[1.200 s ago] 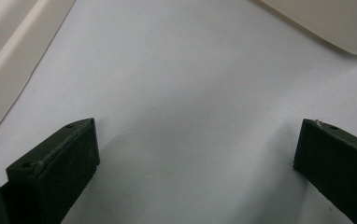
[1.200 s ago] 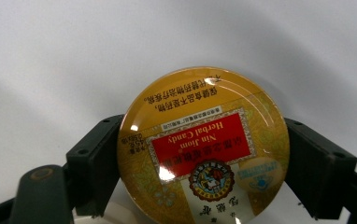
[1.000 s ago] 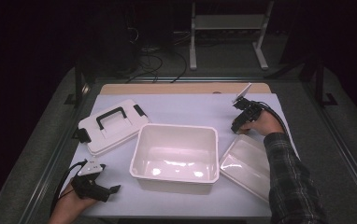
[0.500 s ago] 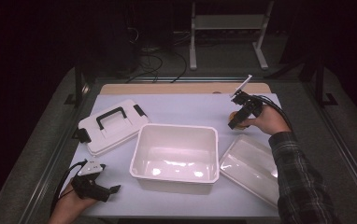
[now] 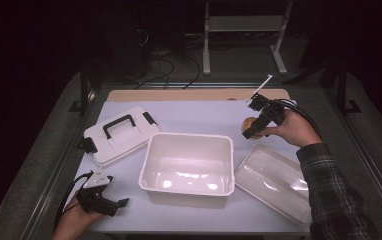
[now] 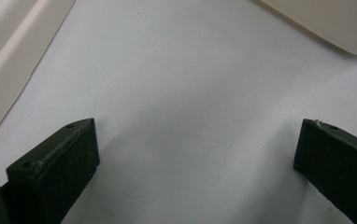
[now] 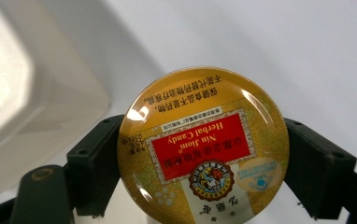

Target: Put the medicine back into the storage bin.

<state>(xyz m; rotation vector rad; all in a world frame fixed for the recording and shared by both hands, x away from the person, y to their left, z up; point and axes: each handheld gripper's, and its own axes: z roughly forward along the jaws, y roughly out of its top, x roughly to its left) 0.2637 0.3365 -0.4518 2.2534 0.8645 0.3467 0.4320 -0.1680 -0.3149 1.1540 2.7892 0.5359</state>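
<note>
Basically the right gripper [image 5: 254, 131] is pinching the round candy tin [image 7: 203, 150] by its rim above the tabletop [image 5: 199, 117], so keeping it level over the open white bin [image 5: 188, 167] matters, left gripper [image 5: 110, 204] jaws idling spread.

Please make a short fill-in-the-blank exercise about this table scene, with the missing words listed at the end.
1. The right tongs grip a round yellow candy ____.
2. The label on the tin reads "Herbal ____".
3. The lid left of the open white bin has a ____ handle.
4. The left tongs stand ____, with nothing between them.

Missing words: tin; Candy; black; open
</note>
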